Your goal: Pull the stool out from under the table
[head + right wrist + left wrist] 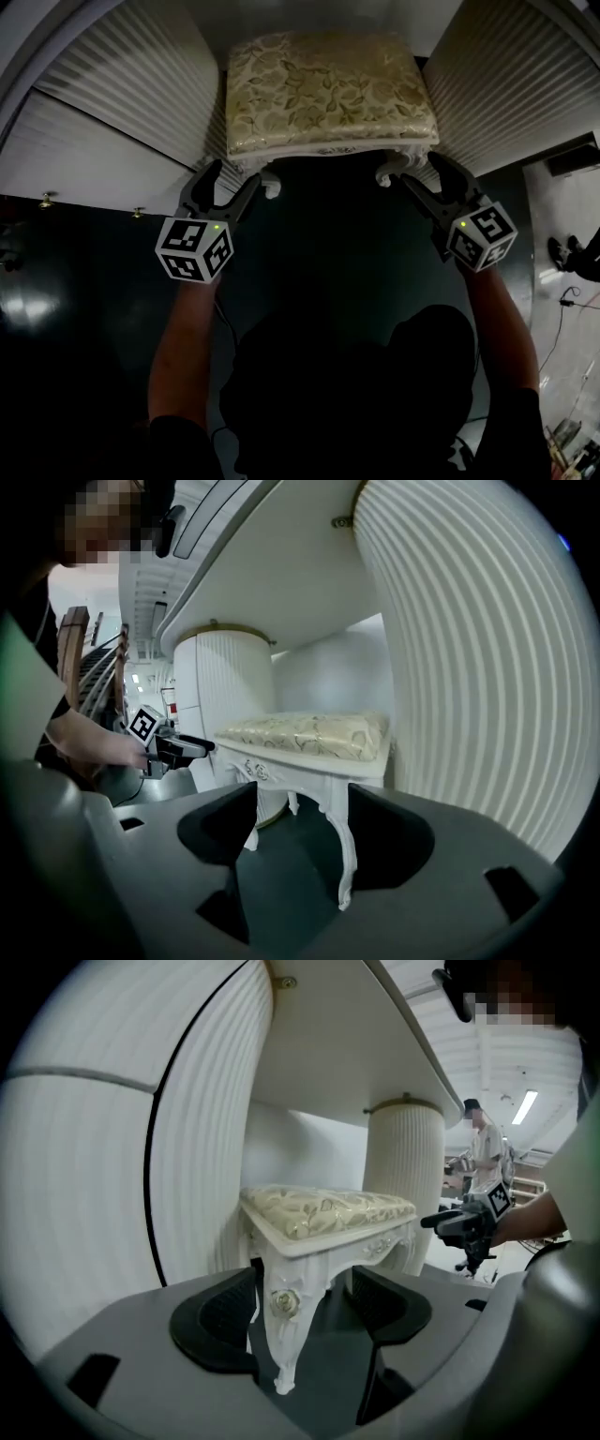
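Note:
The stool has a gold floral cushion and white carved legs, and it stands in the gap between the table's two ribbed pedestals. My left gripper is open at the stool's front left leg. In the left gripper view that leg stands between the pads, close to the left one, and the gripper does not press on it. My right gripper is open at the front right leg. Seen from the right gripper, that leg sits near the right pad.
White ribbed pedestals flank the stool closely, and the white tabletop hangs over it. A dark glossy floor lies in front. A person stands far off. Shoes and a cable lie at the right.

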